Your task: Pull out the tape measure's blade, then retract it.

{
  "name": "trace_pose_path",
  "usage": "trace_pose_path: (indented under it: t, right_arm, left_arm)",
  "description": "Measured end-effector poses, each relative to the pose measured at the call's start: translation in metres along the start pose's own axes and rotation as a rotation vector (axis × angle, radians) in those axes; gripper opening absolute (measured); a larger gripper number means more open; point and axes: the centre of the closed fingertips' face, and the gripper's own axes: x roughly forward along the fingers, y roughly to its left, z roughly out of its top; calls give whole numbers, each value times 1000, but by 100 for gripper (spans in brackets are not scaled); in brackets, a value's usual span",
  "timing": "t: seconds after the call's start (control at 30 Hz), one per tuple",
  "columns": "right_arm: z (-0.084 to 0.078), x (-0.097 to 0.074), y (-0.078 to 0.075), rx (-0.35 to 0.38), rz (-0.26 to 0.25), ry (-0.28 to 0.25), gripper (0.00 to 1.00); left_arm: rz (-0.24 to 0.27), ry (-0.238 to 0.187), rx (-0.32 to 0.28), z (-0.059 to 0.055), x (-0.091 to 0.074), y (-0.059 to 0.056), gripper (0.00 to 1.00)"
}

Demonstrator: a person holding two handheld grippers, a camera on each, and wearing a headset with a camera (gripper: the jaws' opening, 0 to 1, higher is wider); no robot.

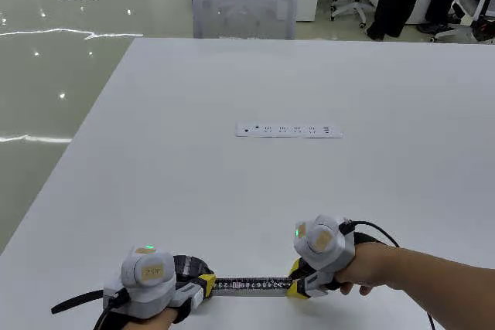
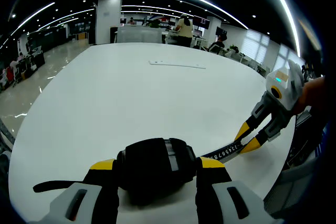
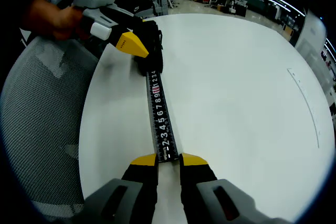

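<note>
A black tape measure case (image 2: 154, 168) sits between the yellow-tipped jaws of my left gripper (image 2: 157, 164), which is shut on it; in the head view the case (image 1: 188, 268) lies near the table's front edge at my left gripper (image 1: 203, 284). Its black blade (image 1: 249, 284) with white numbers stretches right to my right gripper (image 1: 295, 287), which pinches the blade's end. In the right gripper view the blade (image 3: 159, 114) runs from my right gripper (image 3: 168, 159) up to the case (image 3: 149, 45).
A white power strip (image 1: 288, 130) lies flat mid-table. A grey mesh chair (image 1: 244, 13) stands at the far edge. The white table (image 1: 232, 191) spreads wide beyond the grippers. People and office chairs stand in the far background.
</note>
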Motion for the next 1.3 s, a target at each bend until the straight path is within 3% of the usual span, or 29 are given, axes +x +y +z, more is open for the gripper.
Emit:
trace_pose_path:
  t: [1.3]
  right_arm:
    - [24, 14, 6, 18, -3, -49, 14]
  left_arm:
    - [-4, 0, -12, -1, -1, 0, 55]
